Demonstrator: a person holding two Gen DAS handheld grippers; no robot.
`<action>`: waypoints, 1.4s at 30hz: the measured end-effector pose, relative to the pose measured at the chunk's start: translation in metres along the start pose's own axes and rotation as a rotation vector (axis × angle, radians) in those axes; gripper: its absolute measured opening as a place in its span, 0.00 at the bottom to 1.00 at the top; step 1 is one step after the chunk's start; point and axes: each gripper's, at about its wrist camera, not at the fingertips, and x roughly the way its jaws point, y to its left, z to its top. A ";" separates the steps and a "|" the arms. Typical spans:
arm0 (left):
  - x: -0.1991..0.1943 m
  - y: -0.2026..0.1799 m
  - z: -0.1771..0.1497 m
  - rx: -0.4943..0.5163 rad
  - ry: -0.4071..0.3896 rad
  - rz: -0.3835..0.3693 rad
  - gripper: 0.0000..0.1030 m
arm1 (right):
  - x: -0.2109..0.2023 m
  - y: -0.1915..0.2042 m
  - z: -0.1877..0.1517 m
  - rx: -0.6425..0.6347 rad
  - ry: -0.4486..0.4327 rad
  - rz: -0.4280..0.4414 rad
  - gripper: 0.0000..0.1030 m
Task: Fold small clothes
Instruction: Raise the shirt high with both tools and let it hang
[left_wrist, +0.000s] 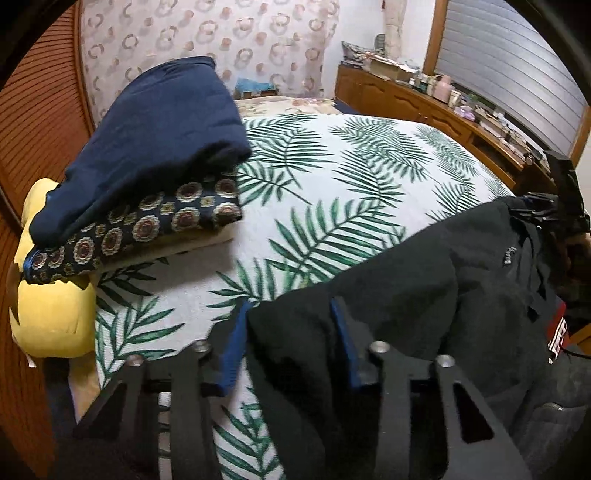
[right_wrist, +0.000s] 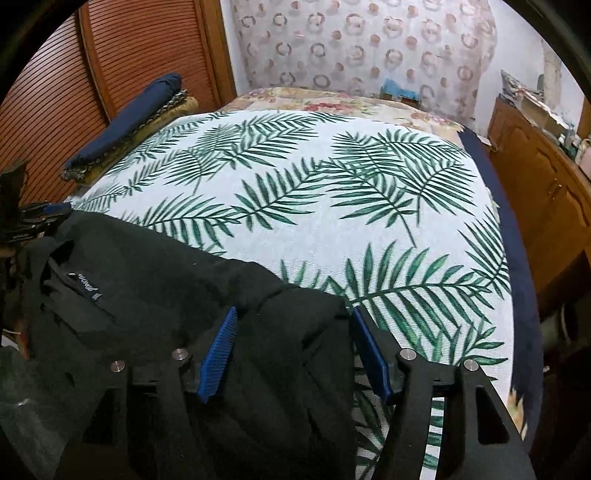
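While the black garment (left_wrist: 388, 280) lies bunched at the near edge of the leaf-print bedspread (left_wrist: 332, 184), its cloth runs between both tongs. The left gripper (left_wrist: 288, 317) and the right gripper (right_wrist: 293, 321) each straddle a fold; whether either pinches it cannot be told.

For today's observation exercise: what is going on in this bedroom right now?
A person is folding laundry on a bed with a leaf-print cover, holding a two-finger tool in each hand. A black garment lies at the near edge, its cloth between the fingers of both the left tool and the right tool; whether either is pinching it is unclear. Folded clothes are stacked at the far left.
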 end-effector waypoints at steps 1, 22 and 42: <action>0.000 -0.002 0.000 0.005 0.001 -0.005 0.29 | 0.000 0.001 -0.001 -0.011 -0.002 0.000 0.61; -0.247 -0.066 0.047 0.043 -0.536 -0.067 0.14 | -0.241 0.042 0.001 -0.087 -0.432 0.109 0.12; -0.388 -0.072 0.127 0.137 -0.862 0.053 0.14 | -0.454 0.075 0.040 -0.225 -0.753 -0.052 0.12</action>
